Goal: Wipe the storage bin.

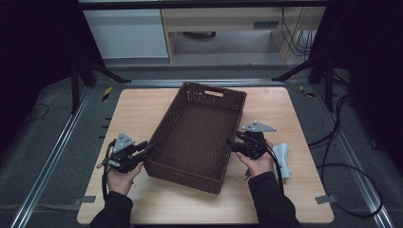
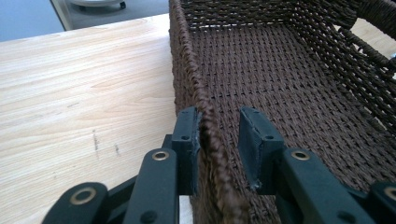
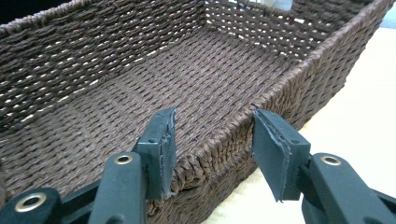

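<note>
The step in hand looks like taking hold of the brown woven basket by its two long walls, one gripper on each side, probably to lift or shift it. The left gripper has its fingers apart with the basket's rim standing between them: the outer pad lies against the wall from the table side, while the inner pad stands a little off it, over the basket floor, so this is not yet a firm clamp. The right gripper also straddles its wall with fingers apart; the inner pad touches the rim, the outer pad is clearly off it. The next move, I judge, calls for closing both pairs on the weave evenly, then moving both hands together so the basket stays level. Beyond the left fingers, on the outer side, the wooden table is bare and gives free room. Outside the right fingers the table edge is nearer, and a pale cloth lies just beside the right hand.
</note>
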Demonstrator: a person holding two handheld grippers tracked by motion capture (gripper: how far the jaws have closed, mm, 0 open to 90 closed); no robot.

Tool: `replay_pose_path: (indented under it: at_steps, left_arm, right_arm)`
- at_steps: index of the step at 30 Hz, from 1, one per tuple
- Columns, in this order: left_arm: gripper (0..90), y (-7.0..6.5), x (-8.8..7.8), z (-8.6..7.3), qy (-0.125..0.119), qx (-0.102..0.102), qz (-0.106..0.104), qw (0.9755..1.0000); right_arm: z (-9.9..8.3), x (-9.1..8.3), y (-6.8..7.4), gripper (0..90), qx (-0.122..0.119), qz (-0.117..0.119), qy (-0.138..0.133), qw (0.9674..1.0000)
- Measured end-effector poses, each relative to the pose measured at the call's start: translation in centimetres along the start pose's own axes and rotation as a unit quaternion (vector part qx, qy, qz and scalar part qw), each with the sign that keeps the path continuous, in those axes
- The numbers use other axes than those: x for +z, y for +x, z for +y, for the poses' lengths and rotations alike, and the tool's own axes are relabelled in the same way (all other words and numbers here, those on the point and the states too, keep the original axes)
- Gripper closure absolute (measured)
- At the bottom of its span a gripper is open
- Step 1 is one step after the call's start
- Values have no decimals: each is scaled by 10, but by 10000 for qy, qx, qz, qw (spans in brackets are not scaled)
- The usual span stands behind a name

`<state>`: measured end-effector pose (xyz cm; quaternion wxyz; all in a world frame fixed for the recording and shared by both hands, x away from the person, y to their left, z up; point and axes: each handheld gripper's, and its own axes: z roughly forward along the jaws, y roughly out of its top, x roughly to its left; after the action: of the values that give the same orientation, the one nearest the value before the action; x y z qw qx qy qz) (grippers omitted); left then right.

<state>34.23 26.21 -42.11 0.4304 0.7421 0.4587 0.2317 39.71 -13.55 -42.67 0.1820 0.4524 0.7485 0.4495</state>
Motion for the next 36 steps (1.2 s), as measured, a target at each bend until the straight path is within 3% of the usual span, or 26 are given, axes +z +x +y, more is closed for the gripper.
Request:
replay_pose_path:
  at_steps: [3, 6, 10, 14, 17, 22, 29, 33, 36]
  left_arm:
    - [745, 3, 1, -2, 38, -90, -89, 9999]
    - [775, 2, 1, 0, 73, 6, 58, 10000]
    - [789, 6, 4, 1, 71, -56, 56, 9999]
    - [803, 13, 9, 3, 30, -129, 103, 9999]
    - [798, 14, 10, 3, 18, -126, 130, 9998]
    - [691, 13, 4, 1, -41, -173, 142, 9997]
    - [777, 15, 2, 0, 25, -138, 123, 9998]
    - [800, 18, 6, 1, 38, -159, 157, 9997]
    - [795, 23, 9, 3, 36, -198, 191, 9996]
  right_arm:
    - [-3, -5, 4, 497, 18, 7, 48, 10000]
    - [-4, -10, 8, 486, 31, 37, 90, 9999]
    - [0, -15, 7, 487, -167, 115, 71, 9998]
    - [3, -10, 3, 451, -305, -117, -73, 9994]
    - [3, -2, -2, 441, -205, -140, -59, 9997]
    - [3, -2, -2, 460, -116, -136, 27, 9998]
    - [-2, -9, 4, 458, -21, -127, 26, 9999]
    - [-1, -14, 6, 431, -175, -54, 55, 9998]
    - [1, -16, 4, 404, -227, -188, -112, 9995]
